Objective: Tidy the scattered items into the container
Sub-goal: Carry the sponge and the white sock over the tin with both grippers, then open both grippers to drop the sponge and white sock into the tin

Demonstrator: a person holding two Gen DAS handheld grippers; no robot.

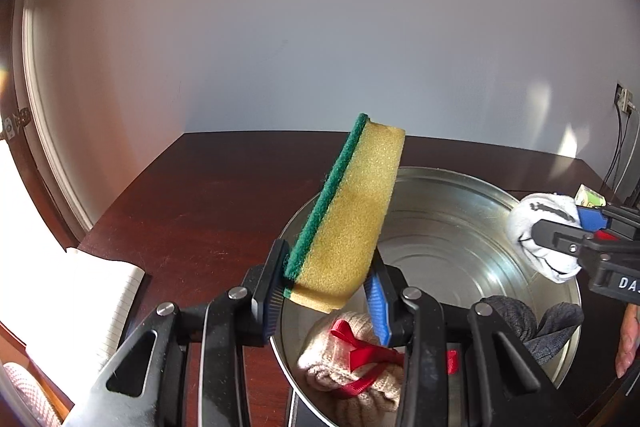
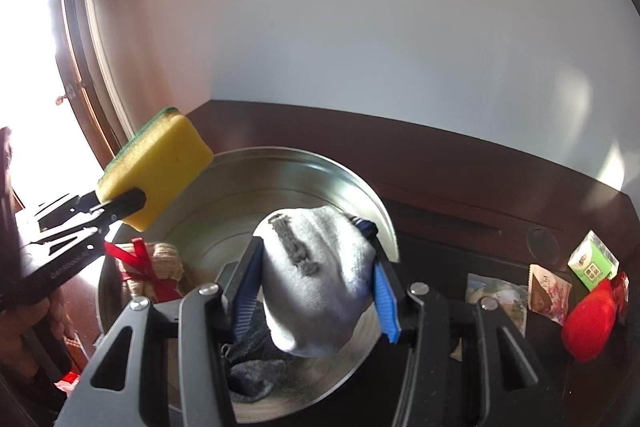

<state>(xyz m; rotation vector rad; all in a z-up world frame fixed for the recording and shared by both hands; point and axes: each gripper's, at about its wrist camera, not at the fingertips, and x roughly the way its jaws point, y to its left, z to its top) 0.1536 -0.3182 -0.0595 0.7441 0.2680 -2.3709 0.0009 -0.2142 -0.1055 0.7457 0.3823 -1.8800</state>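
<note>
My left gripper (image 1: 328, 287) is shut on a yellow sponge with a green scouring side (image 1: 352, 215) and holds it above the near rim of a round metal tin (image 1: 440, 227). The sponge also shows in the right wrist view (image 2: 156, 171). My right gripper (image 2: 316, 283) is shut on a rolled white sock (image 2: 320, 279) above the tin (image 2: 360, 195); the sock also shows in the left wrist view (image 1: 544, 231). Inside the tin lie a beige knit bundle with a red ribbon (image 1: 352, 359) and a dark grey sock (image 1: 532, 327).
The tin stands on a dark wooden table (image 1: 200, 195) against a white wall. To the right of the tin lie a green-white carton (image 2: 592, 259), snack packets (image 2: 548, 287) and a red item (image 2: 592, 319). A white notepad (image 1: 80, 307) lies at the left.
</note>
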